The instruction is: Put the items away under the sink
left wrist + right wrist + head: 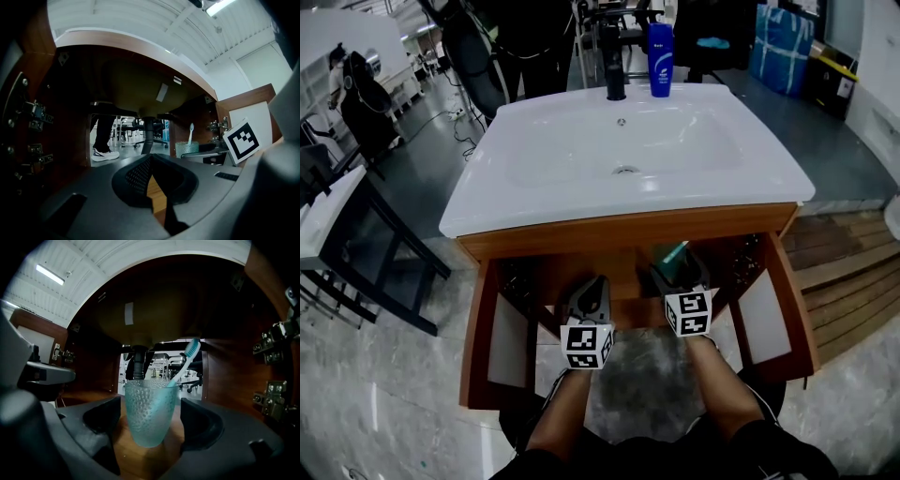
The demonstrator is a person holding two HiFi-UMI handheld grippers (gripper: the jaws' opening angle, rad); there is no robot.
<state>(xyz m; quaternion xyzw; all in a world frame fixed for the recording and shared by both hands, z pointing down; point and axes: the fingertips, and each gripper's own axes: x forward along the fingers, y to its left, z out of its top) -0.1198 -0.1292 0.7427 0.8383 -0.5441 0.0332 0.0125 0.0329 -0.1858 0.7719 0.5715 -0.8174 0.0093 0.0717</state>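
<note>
L tongs [151,161] are staying... no: are resting pressed together, gripping nothing, pointing into the open cabinet [623,234] just above its wooden floor [140,460]. R tongs [150,420] are standing spread, straddling the cup [149,404]; slim gaps are showing on both sides, no contact visible. Cup is sitting upright on the cabinet floor, under the sink [534,211], w/ toothbrush [186,357] leaning inside, head up. Both doors [502,347] are hanging open. Farther back, on sink's rear edge: black faucet [614,66], blue bottle [660,61] standing just beside it.
</note>
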